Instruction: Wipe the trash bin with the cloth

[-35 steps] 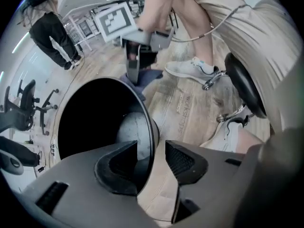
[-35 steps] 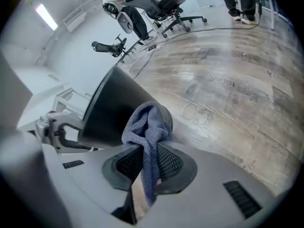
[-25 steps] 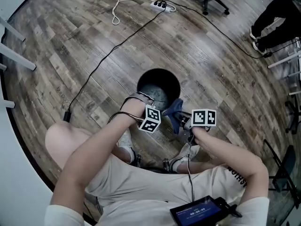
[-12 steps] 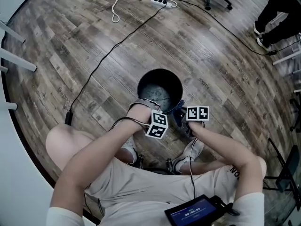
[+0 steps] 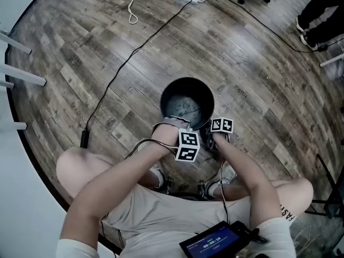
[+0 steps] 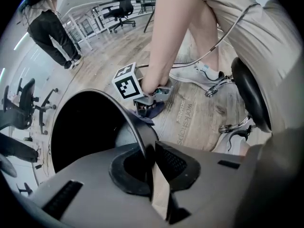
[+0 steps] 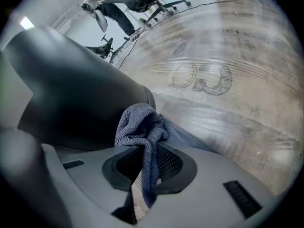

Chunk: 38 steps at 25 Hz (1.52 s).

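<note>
Floor: wood-look planks (image 5: 107, 52) with a black cable (image 5: 123, 69) running across them. The person sits over the work, and the bin stands on the floor rather than on a worktop.
Trash bin: the trash bin (image 5: 167, 97) is dark and round. It stands upright just ahead of the person's feet with its mouth open to the top, and it looks empty inside.
Left gripper: the left gripper (image 6: 151, 160) points straight down at the near rim. Its jaws have just been closing and now pinch the thin bin wall, with one pad inside and one outside.
Right gripper: the right gripper (image 7: 145, 167) angles down beside the bin's outer side, its jaws closed tight on a fold of the cloth.
Cloth: the cloth (image 7: 140, 125) is blue-grey and knitted. It bunches out ahead of the jaws right by the outer wall, but I cannot tell whether it touches yet.
Step in hand: this looks like the start of a wipe on the outside wall, with the bin steadied by its rim.
Doing it well: hold the rim pinch firm so the light bin neither slides nor tips. Lead with the cloth bundle, not the hard jaw tips. Press squarely into the curve and stroke along it in overlapping passes.
Watch for: the small bunch may slip or roll in the grip, and a push towards the rim hand may tilt the bin.
</note>
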{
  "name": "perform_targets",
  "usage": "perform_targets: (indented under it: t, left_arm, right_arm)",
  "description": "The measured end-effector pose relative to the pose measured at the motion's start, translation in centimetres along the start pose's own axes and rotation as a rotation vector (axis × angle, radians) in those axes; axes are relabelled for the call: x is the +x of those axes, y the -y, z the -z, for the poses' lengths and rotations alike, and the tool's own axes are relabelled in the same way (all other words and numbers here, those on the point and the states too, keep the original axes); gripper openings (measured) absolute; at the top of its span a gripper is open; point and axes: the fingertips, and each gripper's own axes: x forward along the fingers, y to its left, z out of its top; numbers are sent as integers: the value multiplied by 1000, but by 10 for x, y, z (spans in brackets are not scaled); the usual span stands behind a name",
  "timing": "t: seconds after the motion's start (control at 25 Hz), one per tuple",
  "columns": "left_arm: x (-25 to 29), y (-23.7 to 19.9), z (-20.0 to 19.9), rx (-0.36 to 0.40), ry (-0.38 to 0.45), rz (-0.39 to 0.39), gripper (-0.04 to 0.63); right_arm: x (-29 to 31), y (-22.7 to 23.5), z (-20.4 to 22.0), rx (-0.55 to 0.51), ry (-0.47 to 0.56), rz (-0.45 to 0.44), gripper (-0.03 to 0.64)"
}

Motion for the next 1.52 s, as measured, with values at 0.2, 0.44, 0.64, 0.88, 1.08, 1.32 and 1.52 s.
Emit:
perform_targets:
  t: [0.2, 0.44, 0.64, 0.88, 1.08, 1.32, 1.52]
  left_arm:
    - [-1, 2, 0, -19, 36, 23, 40]
    - [-18, 3, 0, -3, 69, 57, 70]
    - [-24, -9, 19, 49, 12, 10, 166]
    - [-7, -4, 58, 80, -100, 39, 179]
    - [2, -6, 62, 144, -141, -20, 173]
    - [7, 2, 60, 247, -193, -20, 84]
    - [8, 5, 49, 255, -174, -16, 53]
  right_arm:
    - [-16, -5, 3, -60, -71, 64, 58]
    - [-80, -52, -20, -115, -57, 32, 58]
    - [-142, -92, -34, -127, -5, -12, 58]
    - [-201, -136, -42, -76, 65, -112, 58]
    - [-192, -151, -31, -101, 38, -137, 58]
    - [-147, -128, -31, -134, 33, -130, 58]
    - [-104, -91, -33, -141, 35, -128, 58]
